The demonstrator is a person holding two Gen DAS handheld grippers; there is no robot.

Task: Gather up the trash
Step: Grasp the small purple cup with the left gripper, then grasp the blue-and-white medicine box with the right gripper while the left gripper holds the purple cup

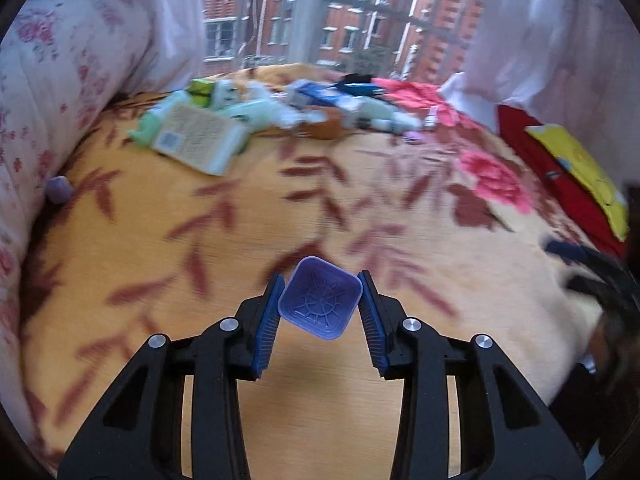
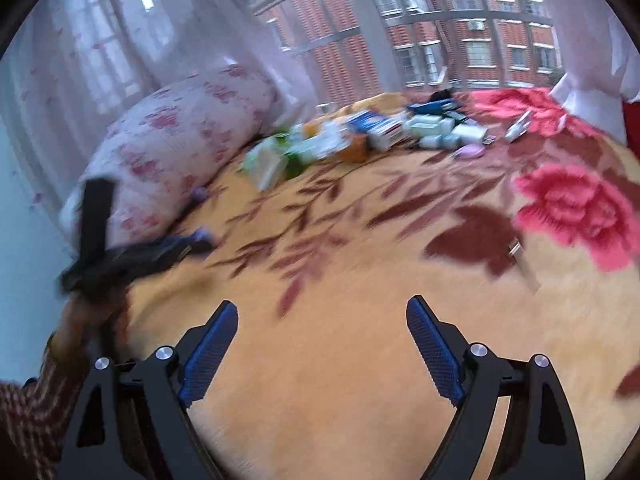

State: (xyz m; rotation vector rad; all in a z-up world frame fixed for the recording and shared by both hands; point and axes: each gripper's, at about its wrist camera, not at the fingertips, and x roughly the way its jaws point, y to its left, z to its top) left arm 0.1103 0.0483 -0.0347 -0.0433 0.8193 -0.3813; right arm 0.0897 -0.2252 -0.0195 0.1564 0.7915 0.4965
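Your left gripper pinches a small purple plastic cup between its blue pads, low in the frame's centre above the floral blanket. Your right gripper hangs with fingers spread wide. A pile of cartons and bottles lies across the upper middle.

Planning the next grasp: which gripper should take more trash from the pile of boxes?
Right. The right gripper is open with nothing between its fingers, facing the pile of boxes. The left gripper already holds a purple cup.
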